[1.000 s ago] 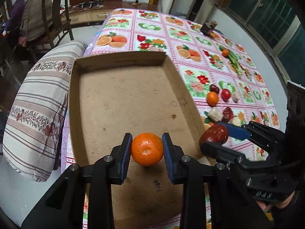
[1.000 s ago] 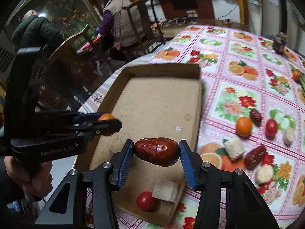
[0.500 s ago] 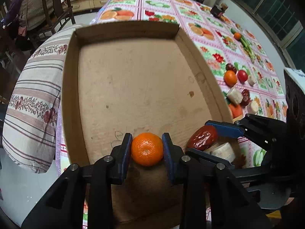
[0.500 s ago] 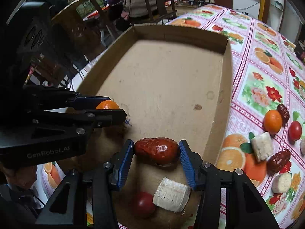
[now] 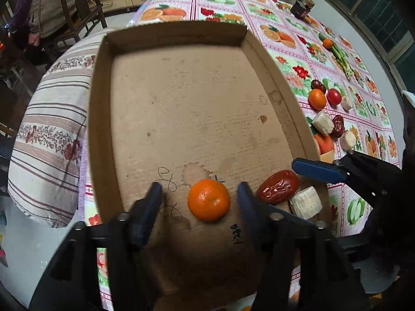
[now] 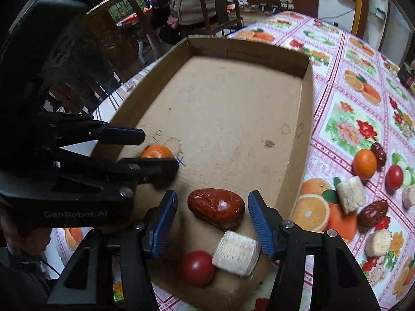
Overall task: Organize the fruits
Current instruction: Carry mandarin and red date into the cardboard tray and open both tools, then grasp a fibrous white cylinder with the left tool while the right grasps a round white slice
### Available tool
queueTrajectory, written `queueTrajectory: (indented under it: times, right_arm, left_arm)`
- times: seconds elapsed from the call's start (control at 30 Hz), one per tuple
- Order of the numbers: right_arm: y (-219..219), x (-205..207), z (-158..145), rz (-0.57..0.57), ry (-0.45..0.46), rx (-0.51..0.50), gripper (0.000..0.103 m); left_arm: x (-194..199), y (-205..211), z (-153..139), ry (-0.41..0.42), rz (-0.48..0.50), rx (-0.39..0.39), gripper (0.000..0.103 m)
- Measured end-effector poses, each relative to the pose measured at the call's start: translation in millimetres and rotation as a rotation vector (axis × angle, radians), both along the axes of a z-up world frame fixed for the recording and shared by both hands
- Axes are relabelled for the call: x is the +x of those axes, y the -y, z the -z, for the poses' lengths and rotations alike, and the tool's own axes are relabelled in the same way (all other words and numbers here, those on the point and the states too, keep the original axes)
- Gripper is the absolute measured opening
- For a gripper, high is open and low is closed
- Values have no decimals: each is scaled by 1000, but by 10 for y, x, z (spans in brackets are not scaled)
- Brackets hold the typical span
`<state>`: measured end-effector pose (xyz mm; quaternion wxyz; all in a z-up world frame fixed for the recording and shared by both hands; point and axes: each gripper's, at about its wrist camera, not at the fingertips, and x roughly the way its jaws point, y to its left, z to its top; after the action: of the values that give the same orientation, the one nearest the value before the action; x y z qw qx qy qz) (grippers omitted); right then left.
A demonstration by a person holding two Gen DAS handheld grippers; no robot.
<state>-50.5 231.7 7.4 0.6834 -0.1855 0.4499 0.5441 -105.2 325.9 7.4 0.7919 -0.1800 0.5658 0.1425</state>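
- since it serves as the collecting place, the cardboard box (image 5: 181, 98) lies open-topped on the fruit-print tablecloth (image 5: 290, 41), its near end filling up.
- left gripper (image 5: 198, 197): jaws spread wide, touching nothing, so the orange (image 5: 209, 199) sits free on the box floor between them.
- right gripper (image 6: 212, 215): jaws likewise parted around the red date (image 6: 216, 207), which lies on the cardboard.
- beside the date, a white chunk (image 6: 236, 252) and a small tomato (image 6: 197, 267) crowd the near corner.
- more fruit waits on the cloth, apparently unsorted.
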Motion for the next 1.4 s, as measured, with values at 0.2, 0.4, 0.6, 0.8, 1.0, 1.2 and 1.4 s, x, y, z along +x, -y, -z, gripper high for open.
queueTrajectory:
  times: [0.2, 0.4, 0.6, 0.8, 1.0, 1.2, 1.4]
  right_arm:
    - [245, -8, -197, 47, 10, 54, 62]
    - [616, 95, -291, 137, -14, 93, 63]
    - [985, 172, -312, 237, -31, 107, 63]
    - [1317, 237, -309, 304, -33, 110, 63]
    - [1541, 313, -289, 364, -40, 112, 63]
    - [1682, 401, -272, 406, -48, 116, 63]
    - [1807, 521, -243, 447, -63, 120, 63]
  left_arm:
    - [-45, 63, -119, 19, 10, 8, 60]
    - [-57, 129, -220, 42, 22, 7, 60]
    - [10, 211, -315, 64, 45, 5, 60]
    - [92, 316, -382, 78, 80, 3, 60]
    - [182, 428, -426, 88, 111, -6, 60]
    - [315, 560, -478, 99, 150, -15, 60]
    - [501, 714, -533, 109, 194, -31, 60]
